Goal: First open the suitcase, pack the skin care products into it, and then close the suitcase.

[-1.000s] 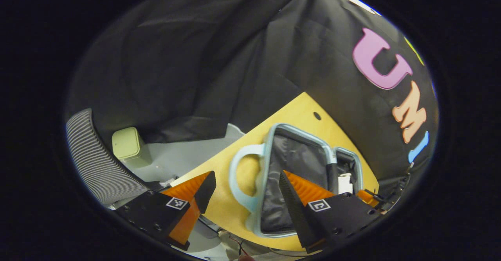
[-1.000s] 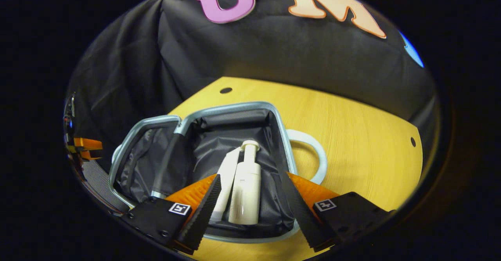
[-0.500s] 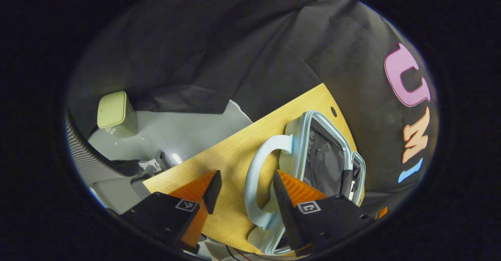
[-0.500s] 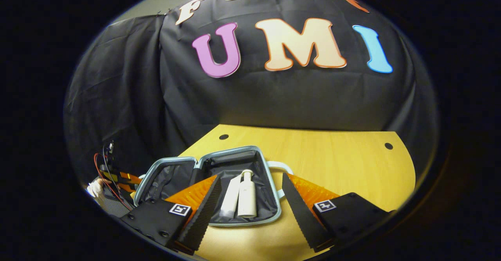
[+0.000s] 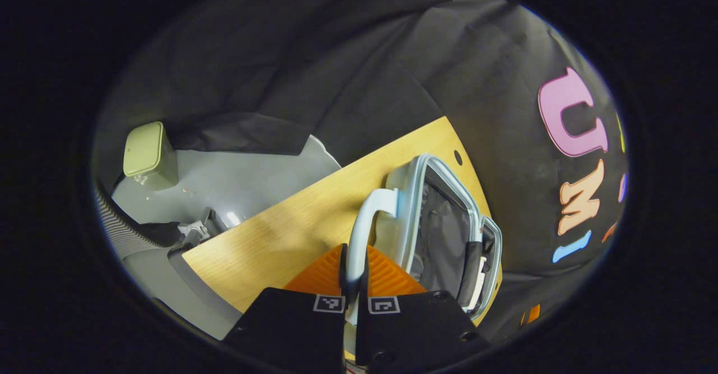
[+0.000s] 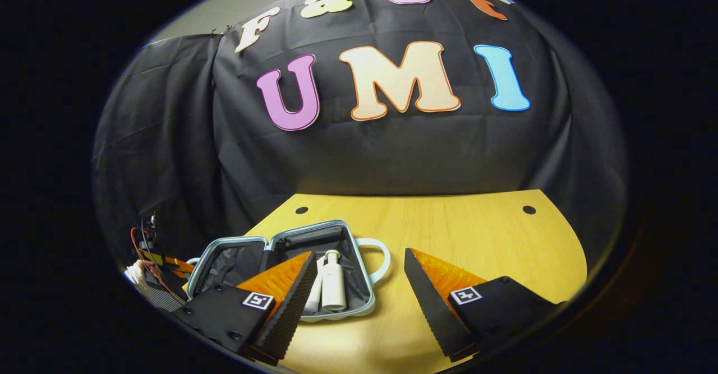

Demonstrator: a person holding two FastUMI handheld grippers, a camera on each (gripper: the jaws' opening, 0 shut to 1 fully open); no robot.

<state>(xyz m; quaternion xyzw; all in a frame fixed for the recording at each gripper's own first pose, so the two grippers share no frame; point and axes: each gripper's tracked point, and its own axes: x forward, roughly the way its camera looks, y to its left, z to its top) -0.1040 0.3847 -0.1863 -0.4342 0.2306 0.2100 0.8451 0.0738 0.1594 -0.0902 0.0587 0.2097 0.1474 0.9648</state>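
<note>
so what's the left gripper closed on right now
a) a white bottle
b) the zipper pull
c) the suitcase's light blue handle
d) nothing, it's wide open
c: in the left gripper view the left gripper has both orange fingers pressed together on the light blue handle of the open suitcase, while the white bottles lie inside it and the right gripper hangs open above the table.

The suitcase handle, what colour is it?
Light blue. The handle shows best in the left gripper view, where the left gripper is shut on it.
</note>
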